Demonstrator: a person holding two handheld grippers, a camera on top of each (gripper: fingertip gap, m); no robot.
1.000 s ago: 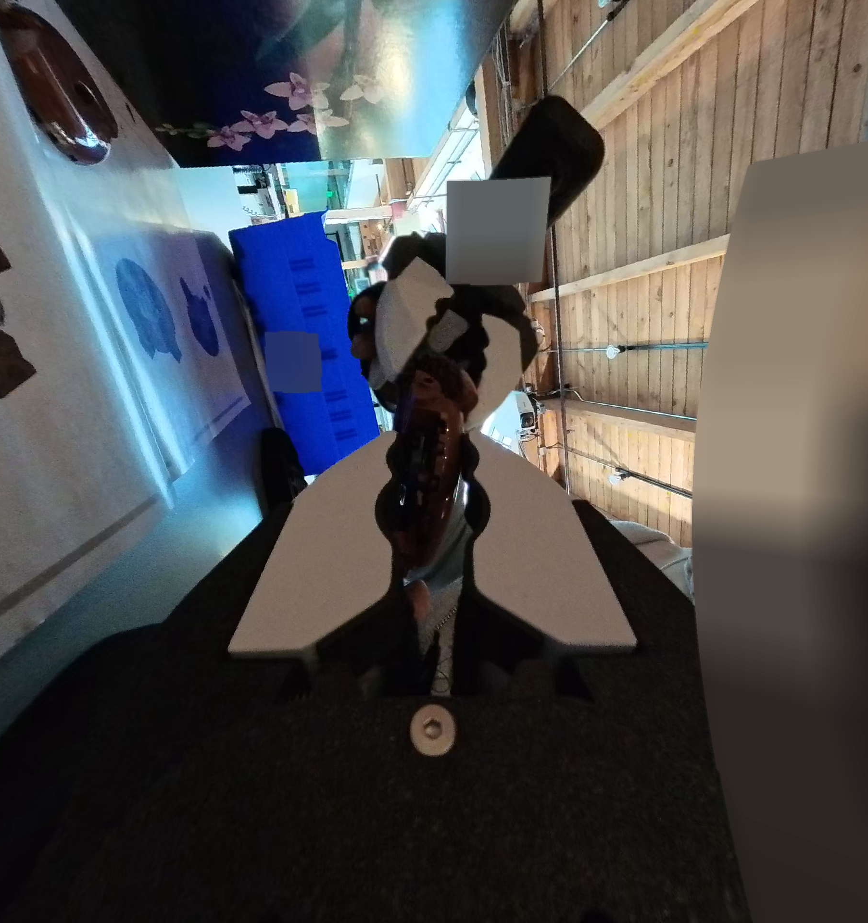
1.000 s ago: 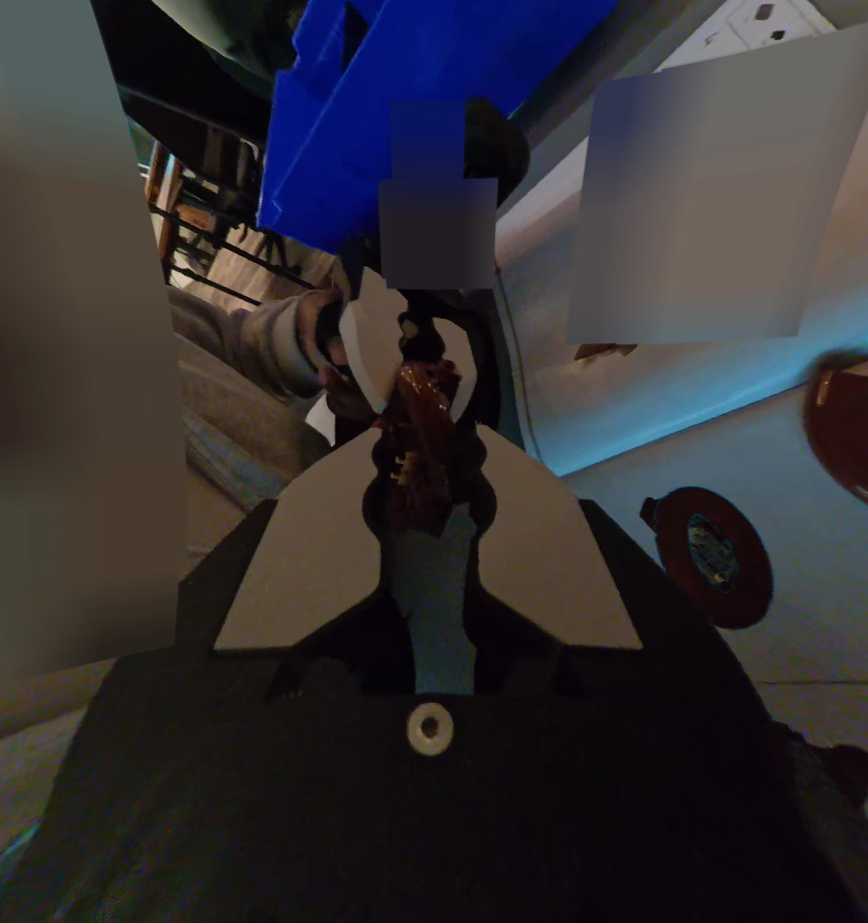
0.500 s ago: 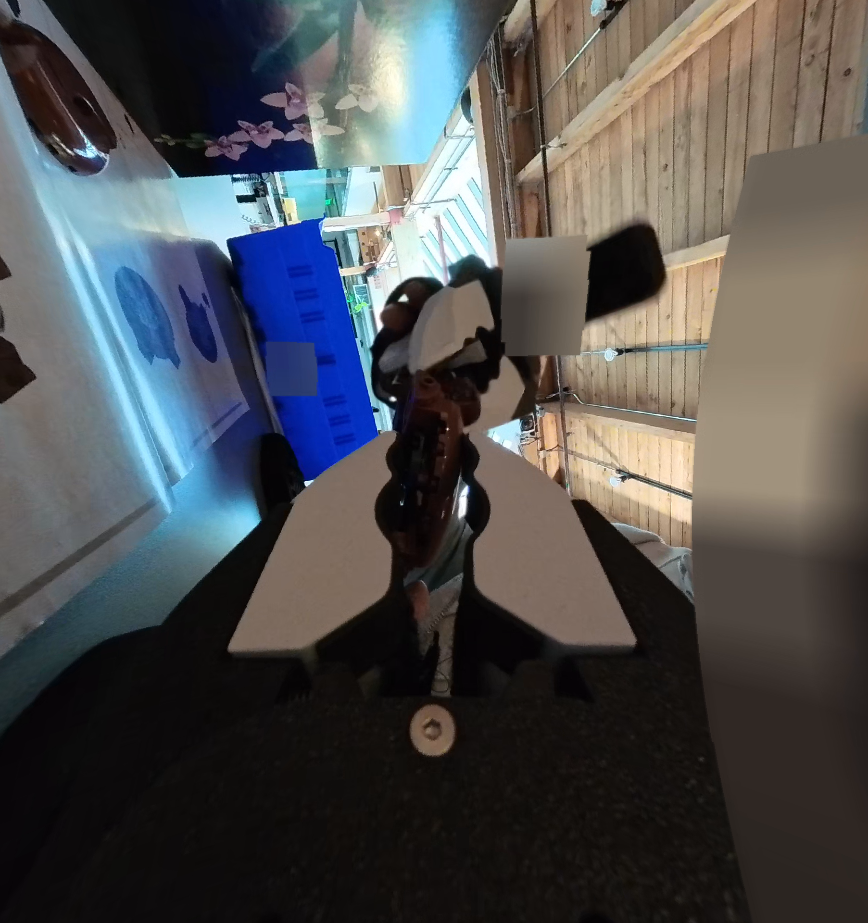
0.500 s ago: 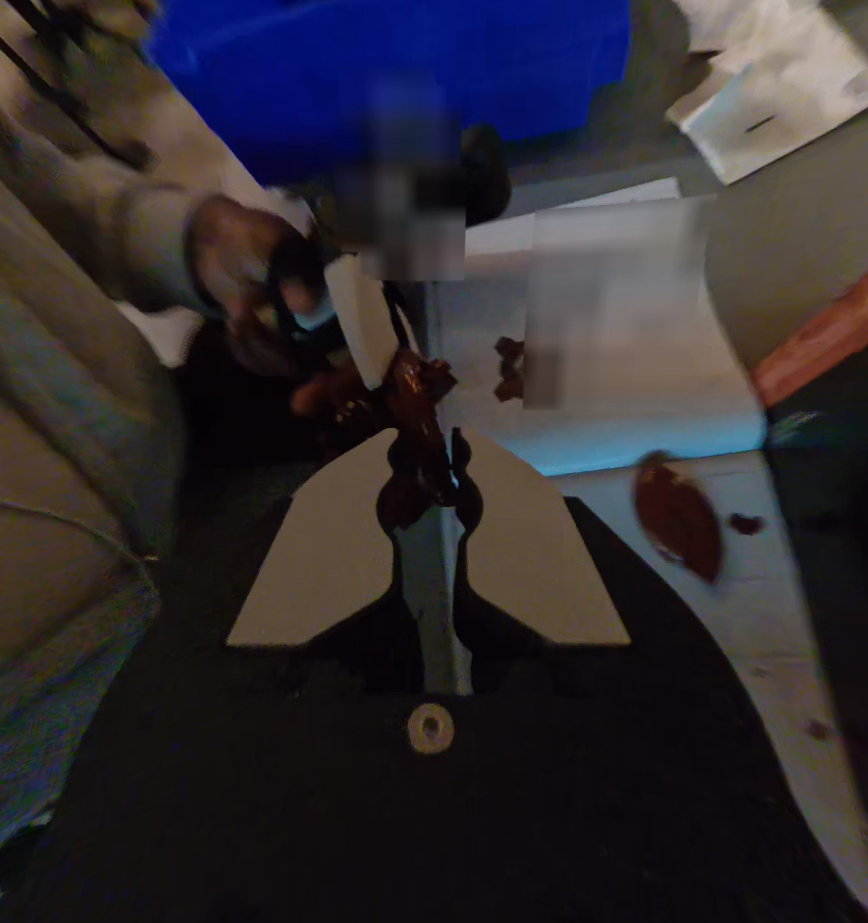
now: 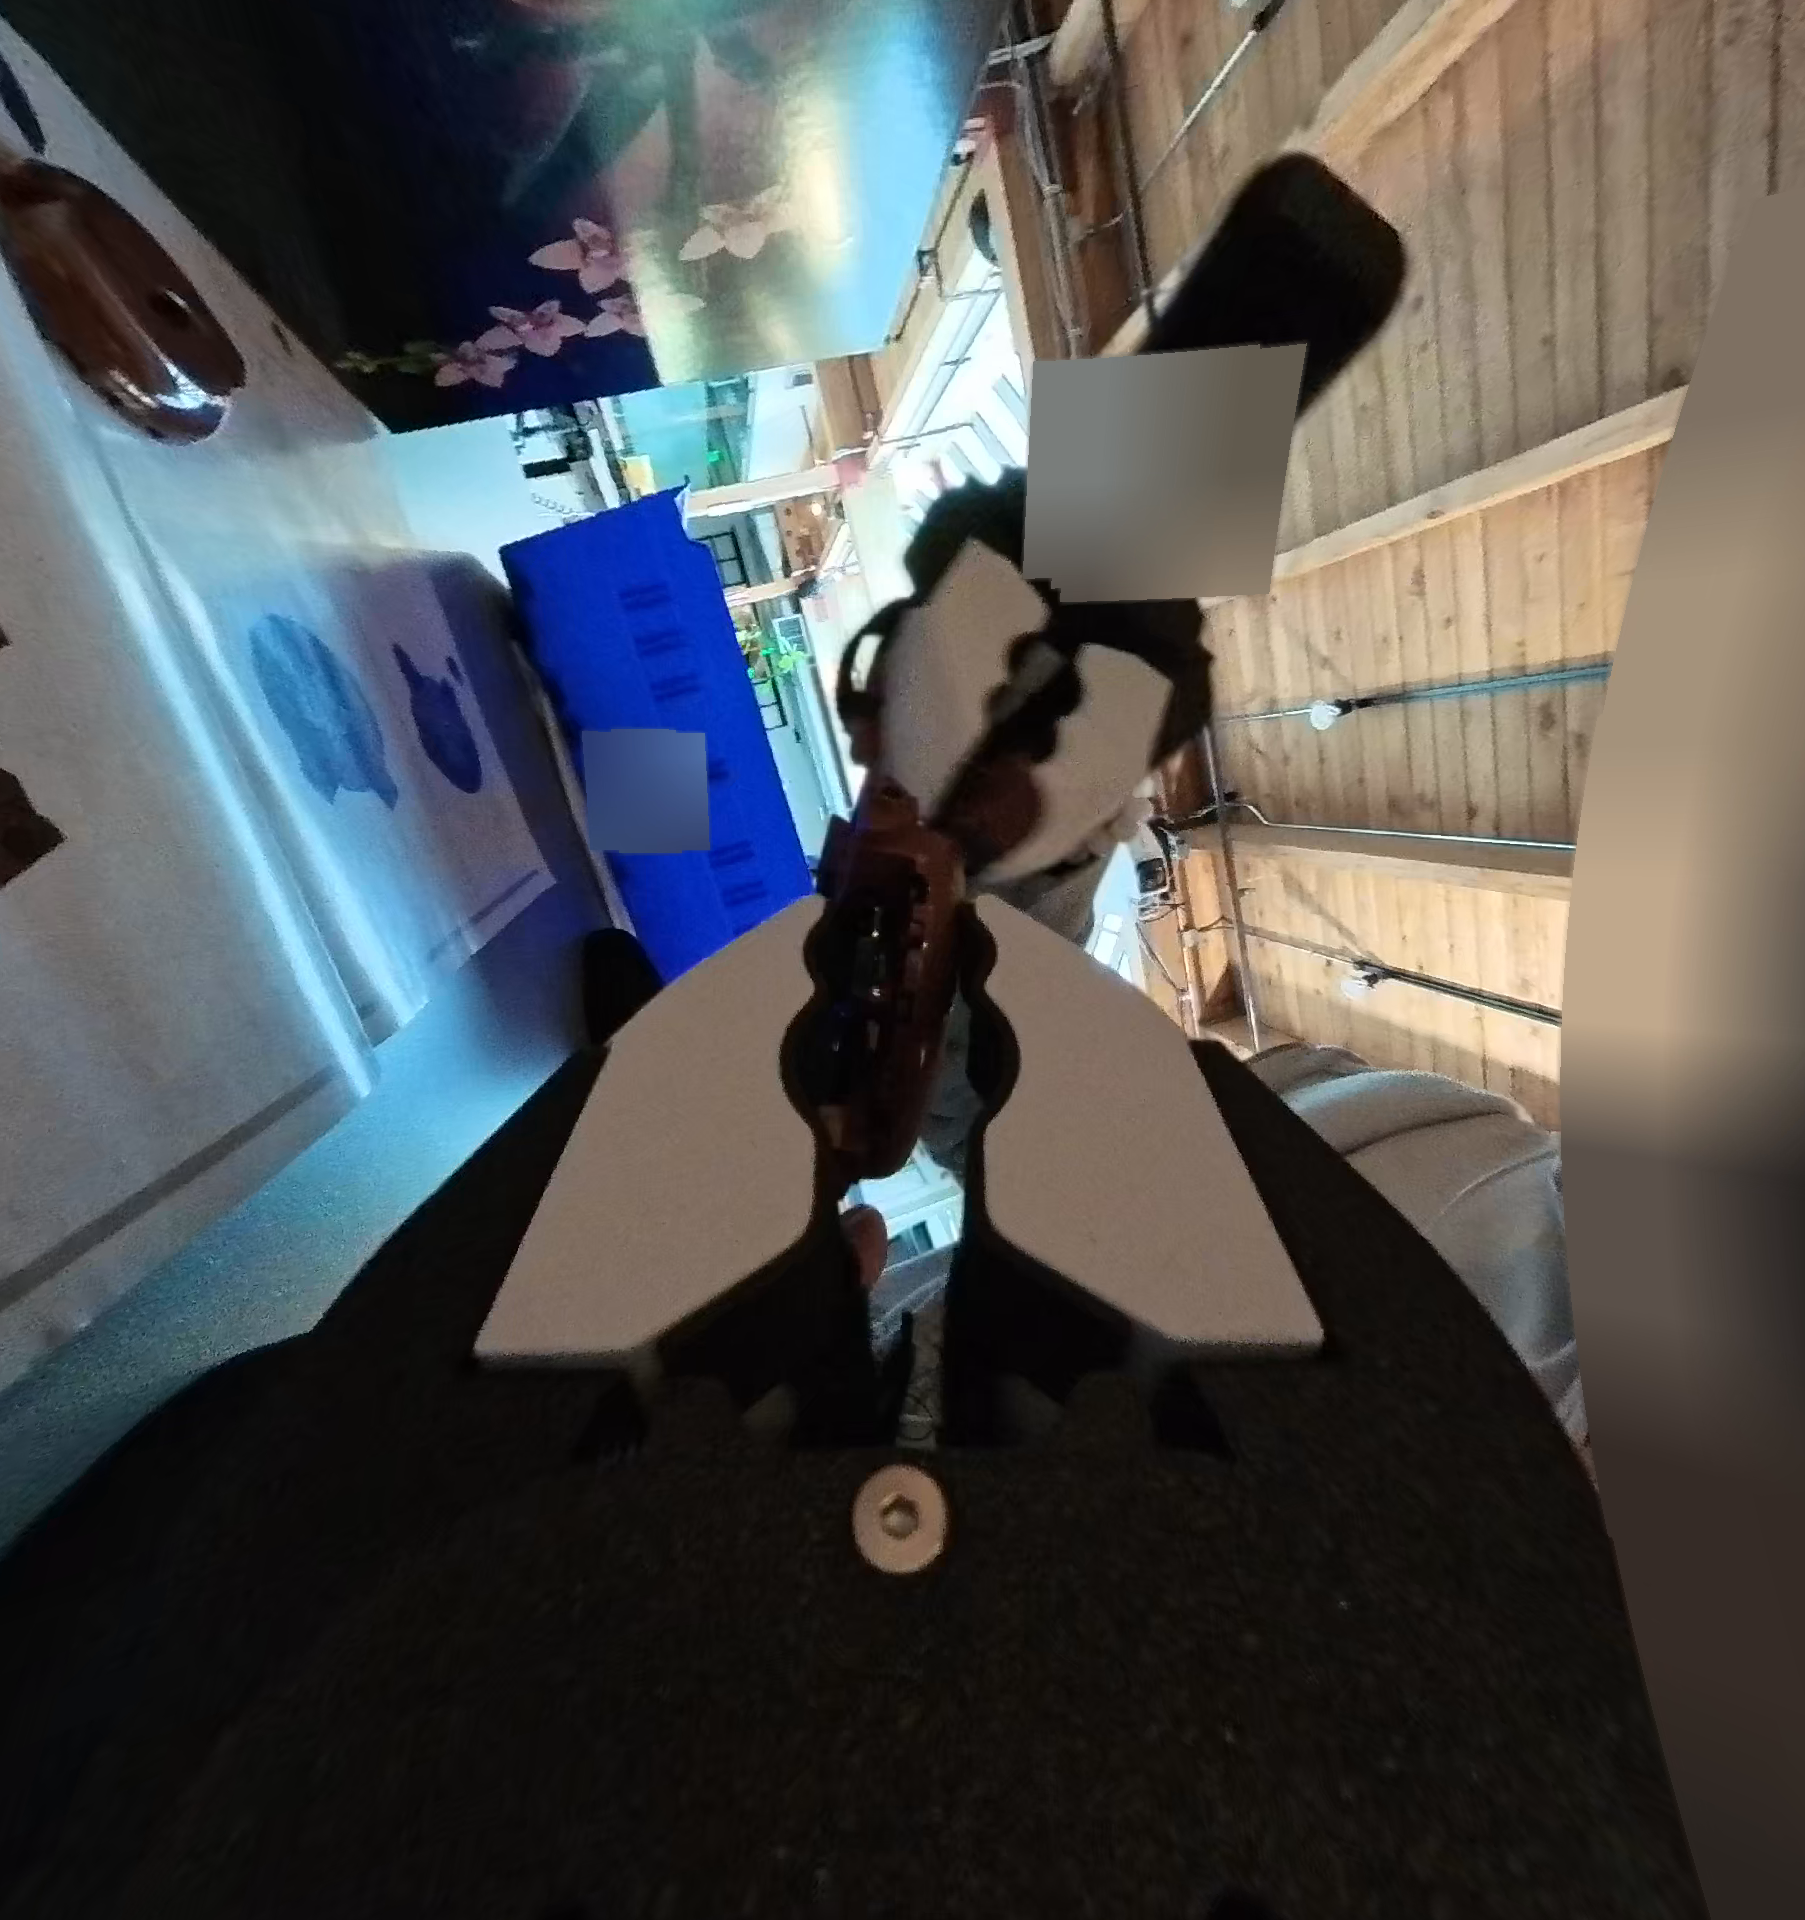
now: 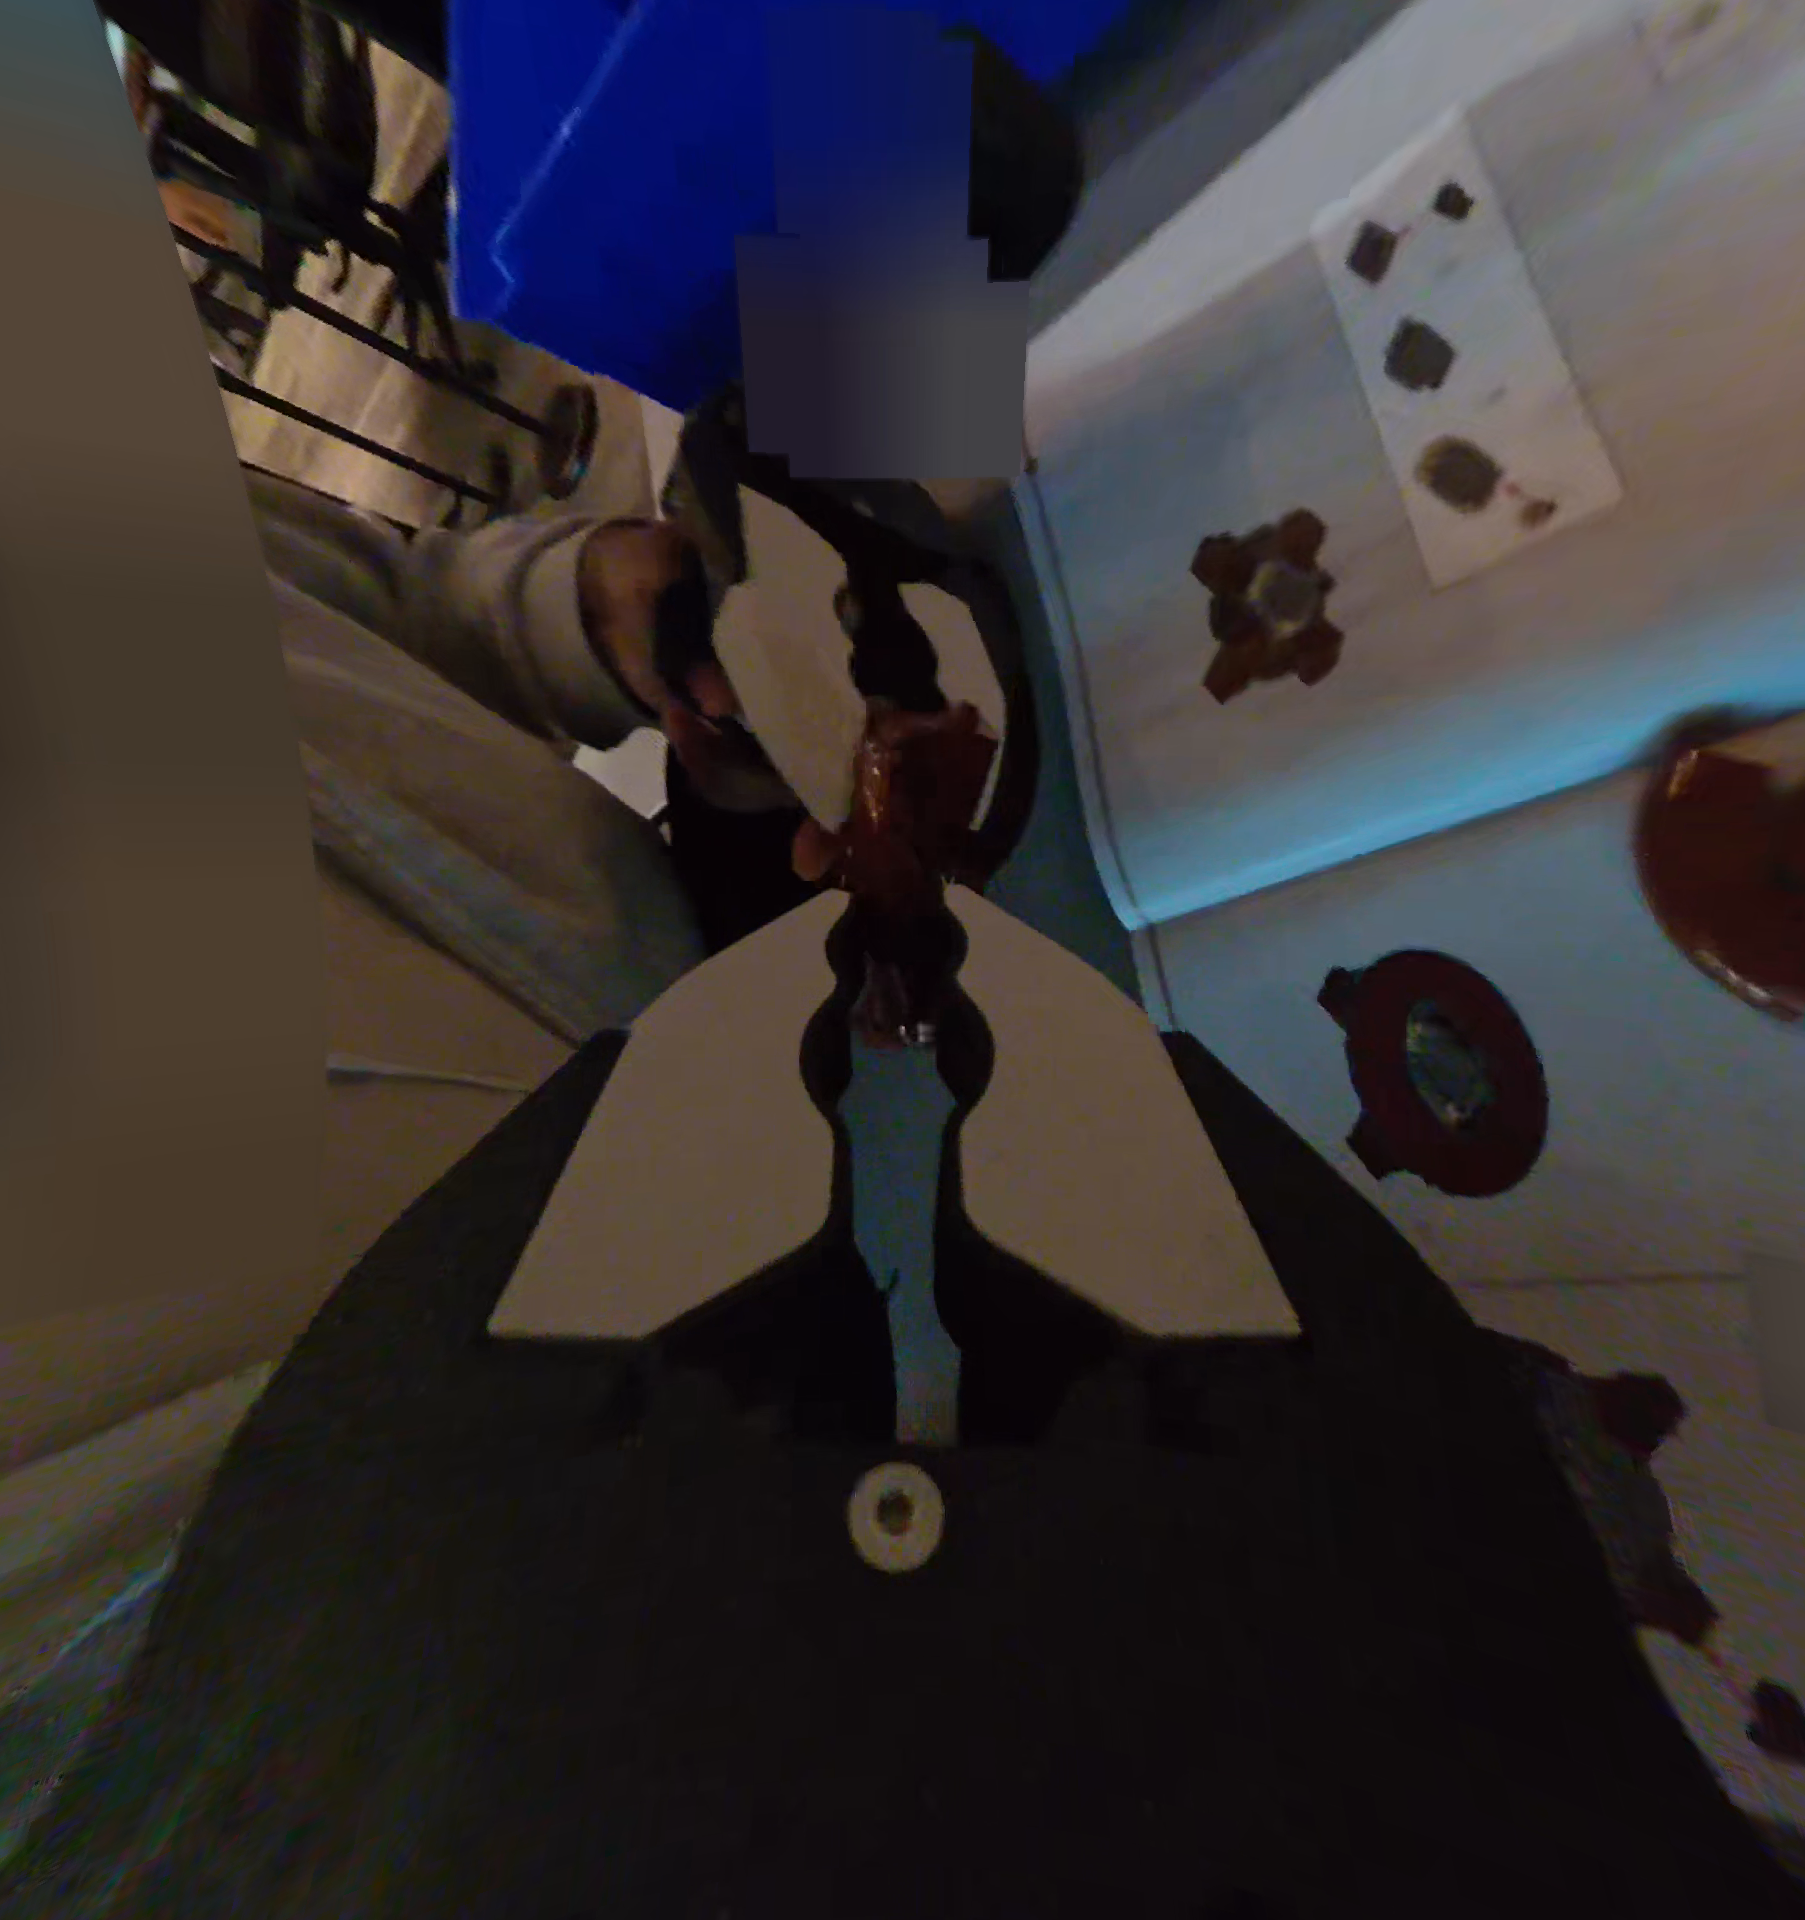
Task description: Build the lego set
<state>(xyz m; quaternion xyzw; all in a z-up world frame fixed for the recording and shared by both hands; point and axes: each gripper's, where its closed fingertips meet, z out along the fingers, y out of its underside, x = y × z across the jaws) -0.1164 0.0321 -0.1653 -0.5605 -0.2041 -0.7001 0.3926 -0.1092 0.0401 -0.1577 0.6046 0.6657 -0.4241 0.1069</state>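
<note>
My left gripper (image 5: 898, 909) is shut on a dark red-brown plastic part (image 5: 882, 997) and holds it in the air, edge-on between the pads. My right gripper (image 5: 991, 727) faces it from beyond and grips the far end of the same part. In the right wrist view my right gripper (image 6: 896, 914) is shut on a thin end of the brown part (image 6: 908, 810). My left gripper (image 6: 877, 665) shows behind it, with a hand in a grey sleeve (image 6: 524, 623) on it.
A table (image 6: 1293, 831) with white sheets lies alongside. On it are a brown ring (image 6: 1438, 1070), a cross-shaped brown piece (image 6: 1267, 608) and a brown disc (image 6: 1750, 873). A blue crate (image 5: 649, 707) stands at the back. A sheet with blue shapes (image 5: 358, 707) lies beside it.
My right gripper's fingers closed in on the far end of the brown part while it swung about. My left gripper kept its hold and barely moved.
</note>
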